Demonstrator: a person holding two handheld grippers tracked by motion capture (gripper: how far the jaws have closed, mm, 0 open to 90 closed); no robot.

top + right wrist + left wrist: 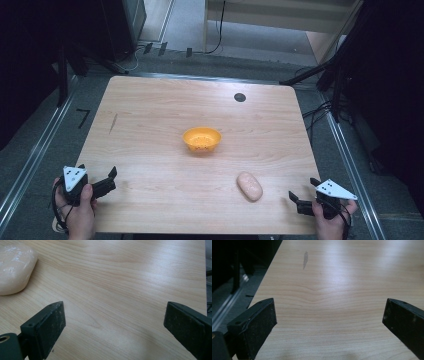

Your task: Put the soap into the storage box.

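An orange bowl (pixel 201 139) stands near the middle of the wooden table (pixel 150 125). A pale pink, rounded lump (pixel 249 186) lies on the table toward the front right; in the right gripper view the lump (pixel 15 267) sits at the upper left. My left gripper (pixel 104 173) rests at the front left corner, open, with bare wood between its jaws. My right gripper (pixel 302 192) sits at the front right, open and empty, a short way right of the lump. The left gripper (pixel 329 315) and right gripper (pixel 113 317) both have their jaws spread wide.
A dark round cable hole (pixel 240 97) is set in the table near the back right. A thin grey mark (pixel 113 123) runs on the wood at the left. Metal rails (pixel 30 160) and dark equipment flank the table.
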